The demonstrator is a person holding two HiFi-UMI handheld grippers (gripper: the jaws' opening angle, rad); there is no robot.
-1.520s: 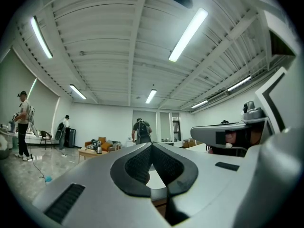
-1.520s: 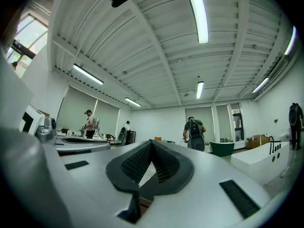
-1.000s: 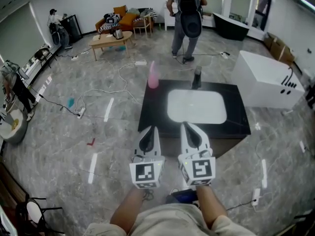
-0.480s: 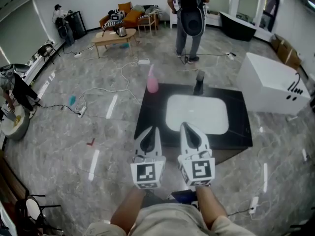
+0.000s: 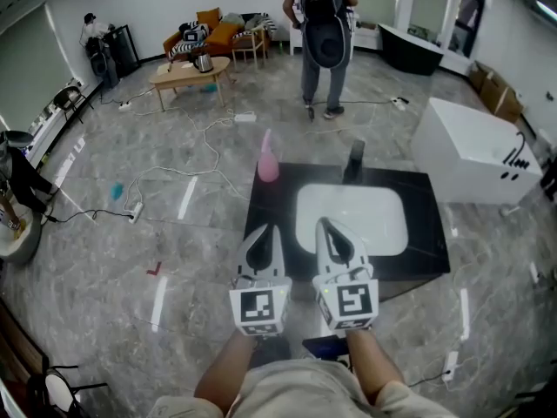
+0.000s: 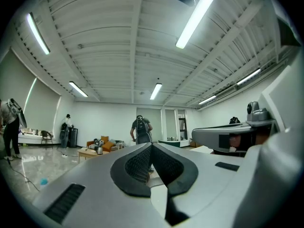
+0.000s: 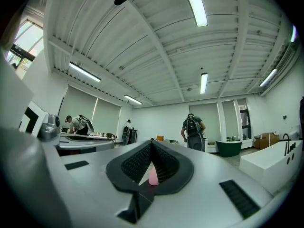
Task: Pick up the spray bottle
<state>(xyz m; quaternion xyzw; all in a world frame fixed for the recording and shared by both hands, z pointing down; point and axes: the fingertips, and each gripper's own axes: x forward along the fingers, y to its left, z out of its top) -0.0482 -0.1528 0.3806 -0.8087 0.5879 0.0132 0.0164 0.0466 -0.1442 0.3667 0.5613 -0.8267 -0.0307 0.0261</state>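
Presently the person is holding both tools side by side, low in the head view, each pointing level toward a black bench (image 5: 270, 207) ahead. The left hand-held gripper (image 5: 264, 233) is clenched: in its own view the two dark ribbed pads are meeting at the tips (image 6: 152, 145) with nothing between them. The right hand-held gripper (image 5: 327, 226) is likewise clenched on nothing, its pads touching at the tips (image 7: 151, 143).

The pink plastic spray bottle (image 5: 268, 159) is standing upright at the bench's far left corner, just beside the white rectangular sink basin (image 5: 352, 216) that is set into the top, and well apart from both tools. In the right gripper view the bottle (image 7: 153, 175) is showing small and distant through the gap below the touching tips. A dark tap (image 5: 355, 159) is standing at the far edge of the basin.

Beyond the bench, a person with a dark backpack (image 5: 320, 24) is standing on the grey marbled floor (image 5: 130, 259), facing away. A white bathtub (image 5: 470, 151) is sitting to the right of the bench.
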